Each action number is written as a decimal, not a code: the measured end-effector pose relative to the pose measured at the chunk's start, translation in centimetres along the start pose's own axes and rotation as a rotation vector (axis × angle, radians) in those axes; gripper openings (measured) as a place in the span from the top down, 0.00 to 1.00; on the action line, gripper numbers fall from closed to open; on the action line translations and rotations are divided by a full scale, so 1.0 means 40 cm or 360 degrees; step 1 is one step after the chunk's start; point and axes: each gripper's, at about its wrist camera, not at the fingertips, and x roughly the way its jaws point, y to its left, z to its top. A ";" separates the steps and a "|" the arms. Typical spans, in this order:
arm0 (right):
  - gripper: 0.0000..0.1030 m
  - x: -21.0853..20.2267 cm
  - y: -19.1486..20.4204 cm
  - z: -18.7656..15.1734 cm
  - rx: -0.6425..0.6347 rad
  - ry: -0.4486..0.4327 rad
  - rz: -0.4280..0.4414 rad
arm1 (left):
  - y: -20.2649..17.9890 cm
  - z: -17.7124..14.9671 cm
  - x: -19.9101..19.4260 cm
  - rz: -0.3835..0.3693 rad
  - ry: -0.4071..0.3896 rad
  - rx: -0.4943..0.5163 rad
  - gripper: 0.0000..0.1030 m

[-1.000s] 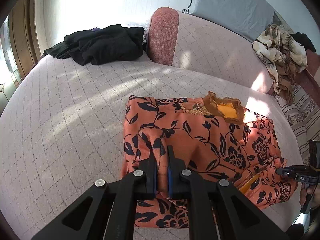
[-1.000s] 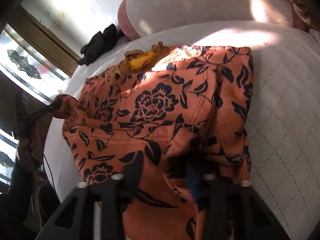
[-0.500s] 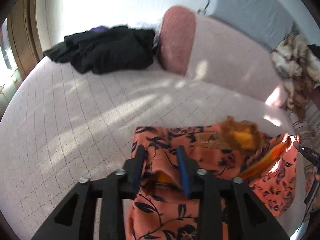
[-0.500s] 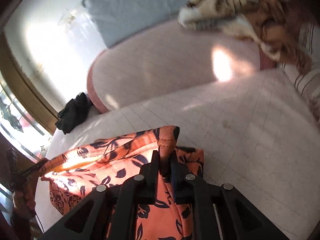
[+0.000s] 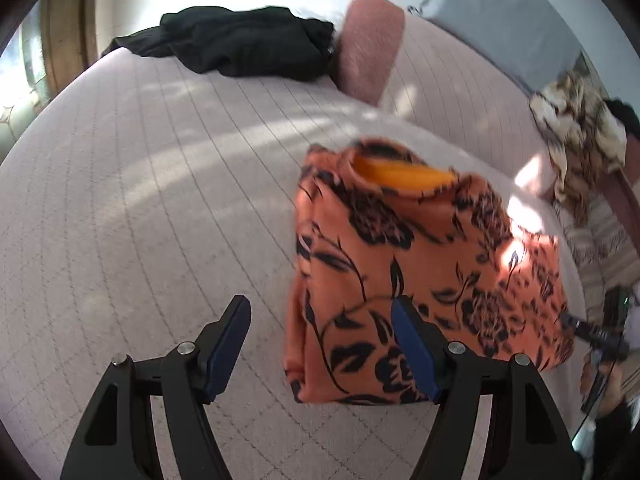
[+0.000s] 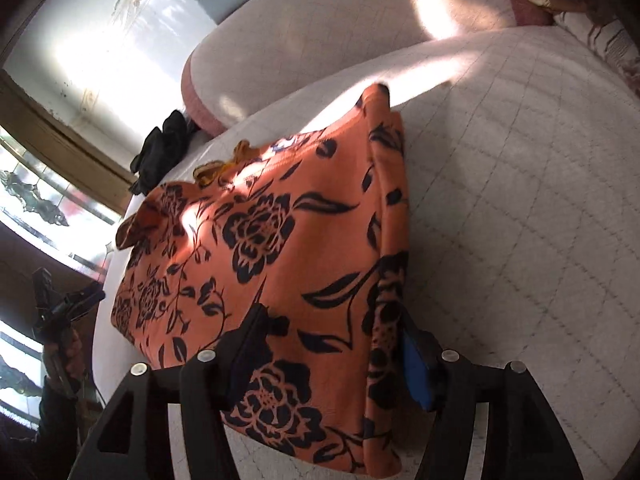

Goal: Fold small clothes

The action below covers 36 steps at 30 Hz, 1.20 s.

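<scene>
An orange garment with a black flower print (image 5: pixel 416 256) lies folded into a rough rectangle on the pale quilted sofa seat (image 5: pixel 140 208); its yellow lining shows at the far edge. My left gripper (image 5: pixel 320 344) is open and empty above the garment's near left corner. In the right wrist view the same garment (image 6: pixel 280 248) lies flat, and my right gripper (image 6: pixel 334 356) is open over its near edge, holding nothing. The right gripper shows small at the right edge of the left wrist view (image 5: pixel 592 332).
A black pile of clothes (image 5: pixel 240 44) lies at the far end of the seat beside a pink cushion (image 5: pixel 368 44). A brown-and-cream patterned cloth (image 5: pixel 580 136) hangs at the right. A grey pillow (image 5: pixel 500 16) sits on the backrest. A window (image 6: pixel 44 200) is on the left.
Both grippers carried the garment's near edge over to the far side, then opened and let go. The garment now lies folded in half, and both grippers have pulled back.
</scene>
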 end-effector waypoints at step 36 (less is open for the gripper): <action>0.25 -0.196 -0.015 -0.192 0.0249 -0.0076 0.0019 | -0.065 -0.186 -0.138 0.0022 -0.0028 0.0052 0.51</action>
